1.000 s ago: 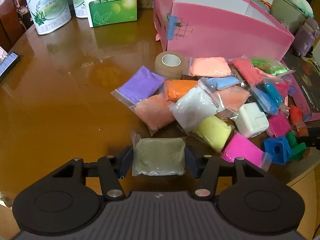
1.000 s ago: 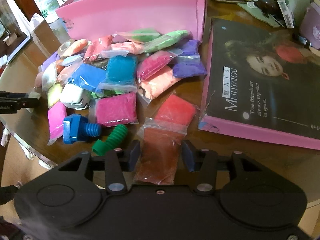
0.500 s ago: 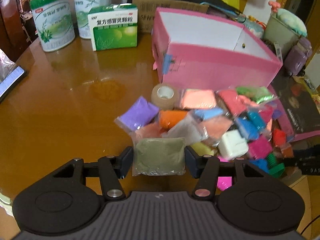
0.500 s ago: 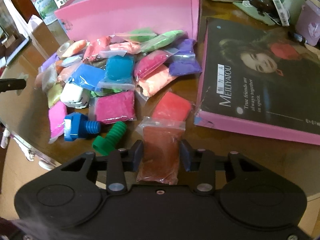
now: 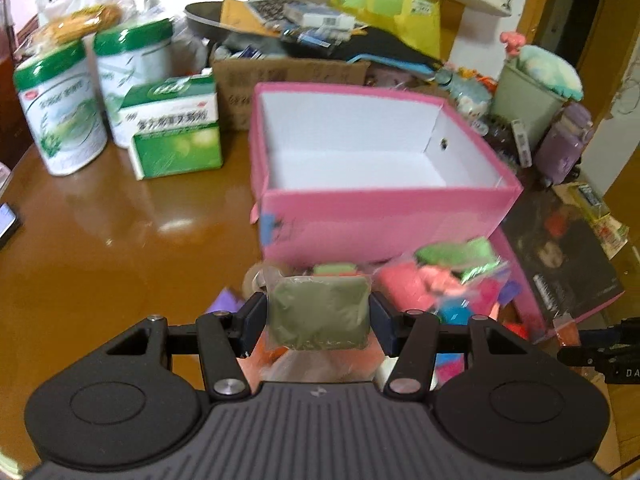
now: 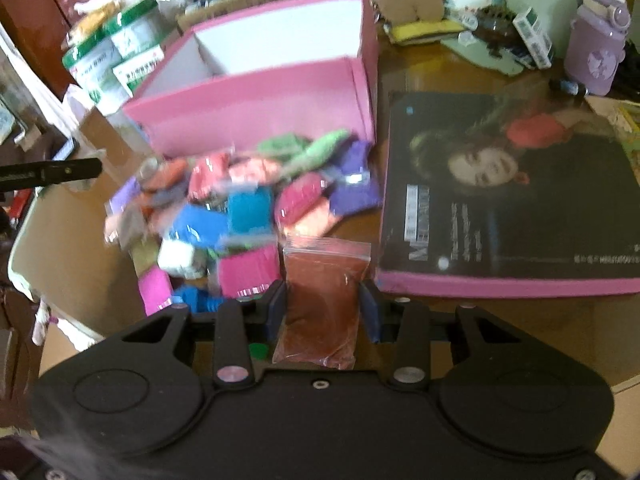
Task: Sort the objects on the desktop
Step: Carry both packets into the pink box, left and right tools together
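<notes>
Both grippers are carrying: the left gripper (image 5: 318, 314) has its jaws clamped on an olive-green bag (image 5: 318, 312), the right gripper (image 6: 322, 308) on a brown-red bag (image 6: 322, 304), both apparently clear of the tabletop (image 5: 120, 248). The pink box (image 5: 380, 216) ahead looks empty, though blurred; next, probably bring each bag over its rim and release.

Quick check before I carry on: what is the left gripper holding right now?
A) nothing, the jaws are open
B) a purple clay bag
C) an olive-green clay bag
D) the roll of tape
C: in the left wrist view, the left gripper is shut on the olive-green clay bag, lifted in front of the pink box.
</notes>
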The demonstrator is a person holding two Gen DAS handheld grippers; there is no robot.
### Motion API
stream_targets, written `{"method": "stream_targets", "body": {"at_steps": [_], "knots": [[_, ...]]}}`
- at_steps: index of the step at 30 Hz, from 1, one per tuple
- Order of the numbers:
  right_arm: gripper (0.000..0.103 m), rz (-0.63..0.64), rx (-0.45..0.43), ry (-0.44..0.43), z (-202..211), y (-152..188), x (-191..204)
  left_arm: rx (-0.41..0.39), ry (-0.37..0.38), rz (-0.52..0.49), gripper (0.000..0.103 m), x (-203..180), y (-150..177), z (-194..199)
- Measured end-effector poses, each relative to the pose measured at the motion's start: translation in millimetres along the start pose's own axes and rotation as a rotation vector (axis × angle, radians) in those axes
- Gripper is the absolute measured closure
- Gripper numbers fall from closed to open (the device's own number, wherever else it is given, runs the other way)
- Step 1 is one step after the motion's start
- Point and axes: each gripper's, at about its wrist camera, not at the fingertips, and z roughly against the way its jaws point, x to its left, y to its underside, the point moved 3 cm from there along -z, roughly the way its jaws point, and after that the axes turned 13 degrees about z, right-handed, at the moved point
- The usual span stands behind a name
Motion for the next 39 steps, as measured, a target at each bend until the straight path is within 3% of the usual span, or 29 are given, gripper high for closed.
{"method": "stream_targets", "body": {"at_steps": [12,22,39], "knots": [[0.063,-0.023,-0.084,0.029,16.8,-37.1,-11.2,-0.052,0.068,-0.059,0.049,-30.8,-49.2,-12.8],[0.063,-0.04,-0.129,0.061,25.4,-63.7,-18.6,-0.039,0.074,-0.092,0.049,-45.2,-91.2,-57.6],[0.063,-0.04,-0.164,0.068,23.2,-107.3,-19.0,0.113,-0.013,-0.179,0.048,-55.6,-113.5,-152.0]]}}
